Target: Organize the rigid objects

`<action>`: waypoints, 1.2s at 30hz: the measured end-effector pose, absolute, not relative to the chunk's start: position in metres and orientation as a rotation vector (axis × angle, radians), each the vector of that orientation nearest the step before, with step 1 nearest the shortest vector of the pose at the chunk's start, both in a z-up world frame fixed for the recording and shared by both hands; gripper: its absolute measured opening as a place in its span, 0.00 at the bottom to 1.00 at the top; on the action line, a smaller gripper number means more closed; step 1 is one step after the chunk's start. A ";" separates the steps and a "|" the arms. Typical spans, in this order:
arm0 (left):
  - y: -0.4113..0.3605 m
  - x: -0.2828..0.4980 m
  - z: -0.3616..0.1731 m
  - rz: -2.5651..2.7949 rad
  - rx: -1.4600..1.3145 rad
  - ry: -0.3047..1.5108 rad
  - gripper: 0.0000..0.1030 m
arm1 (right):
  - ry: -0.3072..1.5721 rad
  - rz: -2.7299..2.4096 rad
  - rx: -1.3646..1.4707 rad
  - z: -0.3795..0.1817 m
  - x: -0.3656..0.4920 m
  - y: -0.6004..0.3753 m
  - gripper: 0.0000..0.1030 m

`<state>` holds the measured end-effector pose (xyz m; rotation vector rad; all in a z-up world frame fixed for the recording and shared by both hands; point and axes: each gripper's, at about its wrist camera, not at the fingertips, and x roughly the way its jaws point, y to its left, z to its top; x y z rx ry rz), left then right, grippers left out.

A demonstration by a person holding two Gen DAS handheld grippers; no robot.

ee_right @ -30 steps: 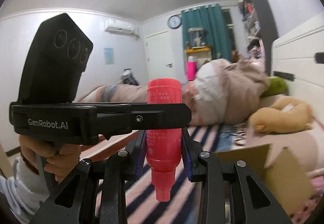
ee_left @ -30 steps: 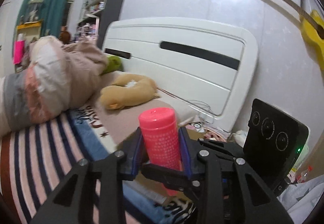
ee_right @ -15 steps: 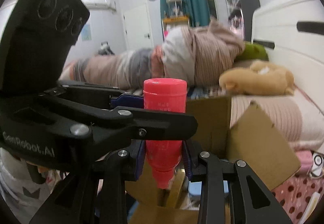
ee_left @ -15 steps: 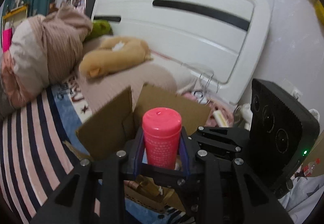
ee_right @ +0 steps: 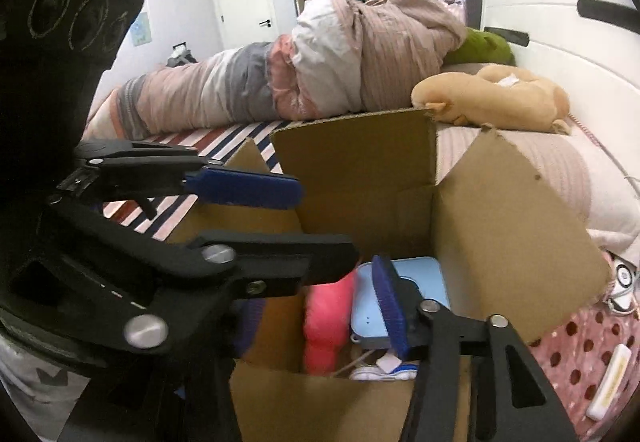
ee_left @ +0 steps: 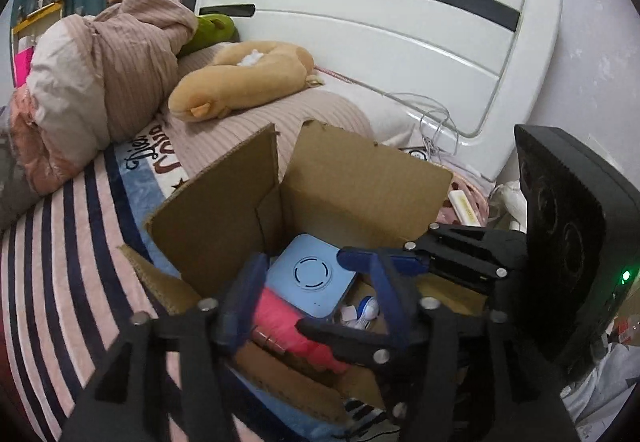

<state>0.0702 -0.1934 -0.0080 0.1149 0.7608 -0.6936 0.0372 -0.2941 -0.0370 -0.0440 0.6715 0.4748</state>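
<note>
A pink bottle point(ee_left: 280, 322) lies inside an open cardboard box point(ee_left: 360, 178) on the bed, beside a light-blue square device point(ee_left: 310, 276). The bottle also shows in the right wrist view point(ee_right: 326, 322), next to the blue device point(ee_right: 400, 298), inside the box point(ee_right: 512, 226). My left gripper point(ee_left: 316, 290) is open over the box, with the bottle lying loose below its jaws. My right gripper point(ee_right: 320, 306) is open over the box too. The left gripper's blue pads point(ee_right: 244, 186) cross the right wrist view.
Small white and blue items point(ee_right: 384, 366) lie in the box bottom. A tan plush point(ee_left: 240, 78) and a rolled duvet point(ee_left: 96, 74) lie on the striped bedding point(ee_left: 60, 262). The white headboard point(ee_left: 400, 26) stands behind. A pink dotted cloth point(ee_right: 592, 354) with a white stick lies at the right.
Both grippers held the pink bottle upright and moved down to the box. Both have opened, and the bottle now lies in the box.
</note>
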 end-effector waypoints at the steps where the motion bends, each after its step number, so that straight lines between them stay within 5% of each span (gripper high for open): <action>1: -0.192 0.069 -0.006 -0.688 0.110 0.755 0.61 | 0.667 0.476 -0.044 -0.035 0.036 -0.295 0.48; 10: -0.156 0.033 0.030 -0.546 0.055 0.613 0.89 | 0.569 0.469 -0.069 -0.005 0.023 -0.294 0.68; 12: -0.145 0.025 0.038 -0.496 0.038 0.579 0.97 | 0.524 0.477 -0.073 0.005 0.017 -0.295 0.81; 18: -0.103 0.001 0.054 -0.308 -0.033 0.502 0.99 | 0.357 0.547 -0.064 0.029 0.000 -0.300 1.00; 36: -0.048 -0.008 0.036 -0.082 -0.082 0.504 0.99 | 0.373 0.594 -0.044 0.018 0.011 -0.290 1.00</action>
